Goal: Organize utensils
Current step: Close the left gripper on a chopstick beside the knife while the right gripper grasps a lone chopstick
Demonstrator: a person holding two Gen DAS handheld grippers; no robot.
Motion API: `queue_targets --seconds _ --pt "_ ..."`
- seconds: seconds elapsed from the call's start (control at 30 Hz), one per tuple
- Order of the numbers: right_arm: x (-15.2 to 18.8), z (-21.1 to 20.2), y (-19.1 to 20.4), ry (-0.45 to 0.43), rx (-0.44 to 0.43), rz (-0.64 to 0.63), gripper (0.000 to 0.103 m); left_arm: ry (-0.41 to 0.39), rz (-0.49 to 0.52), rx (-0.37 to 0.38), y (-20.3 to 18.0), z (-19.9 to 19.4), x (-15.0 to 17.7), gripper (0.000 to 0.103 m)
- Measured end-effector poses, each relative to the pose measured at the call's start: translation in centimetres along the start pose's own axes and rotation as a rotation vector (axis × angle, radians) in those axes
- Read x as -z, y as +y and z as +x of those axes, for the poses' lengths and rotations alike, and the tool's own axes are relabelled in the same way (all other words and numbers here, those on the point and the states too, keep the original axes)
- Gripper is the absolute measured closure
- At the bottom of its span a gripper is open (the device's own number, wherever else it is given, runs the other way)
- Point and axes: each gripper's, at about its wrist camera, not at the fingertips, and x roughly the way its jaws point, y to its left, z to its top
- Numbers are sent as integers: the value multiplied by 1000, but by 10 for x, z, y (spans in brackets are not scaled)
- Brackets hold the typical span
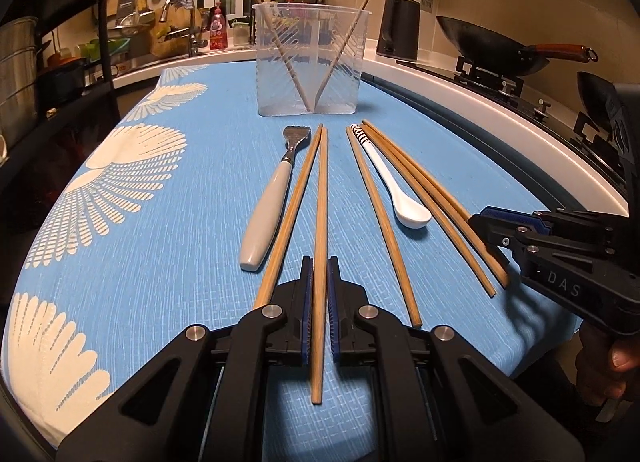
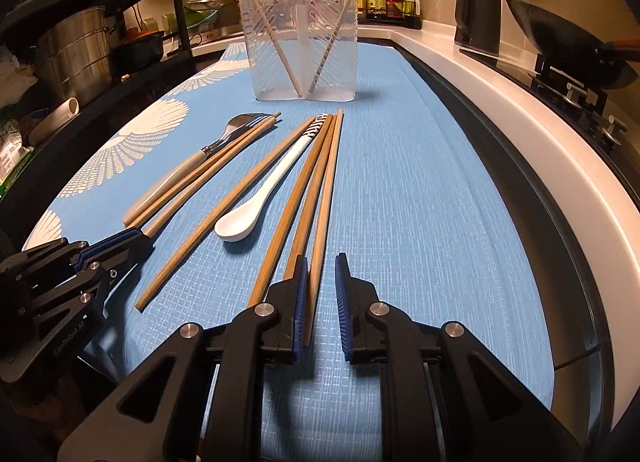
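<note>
On the blue table (image 1: 192, 221), our left gripper (image 1: 319, 274) has its fingers clamped on 1 chopstick (image 1: 320, 197); our right gripper (image 2: 322, 274) fingers stand open beside another chopstick (image 2: 326, 197).

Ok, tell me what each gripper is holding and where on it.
The left gripper is shut on one chopstick, near its close end. The right gripper holds nothing; a chopstick lies between its open pads.

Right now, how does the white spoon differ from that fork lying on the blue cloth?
The white spoon is all ceramic, its handle end striped; the fork has a metal head on a pale grey handle. The spoon's bowl faces the grippers; the fork's head faces the clear holder. Both lie flat among chopsticks.
</note>
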Motion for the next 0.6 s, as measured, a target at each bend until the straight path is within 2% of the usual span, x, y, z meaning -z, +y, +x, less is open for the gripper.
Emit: queue_targets --seconds 0.1,0.4,0.6 --pt "0 0 3 -8 0 -15 97 -1 0 7 0 1 -1 96" --pt "1 0 -8 -31 70 32 97 -15 -55 -61 5 9 -8 96" --pt "4 -2 -9 -32 74 59 95 -17 -69 -48 7 3 -4 95"
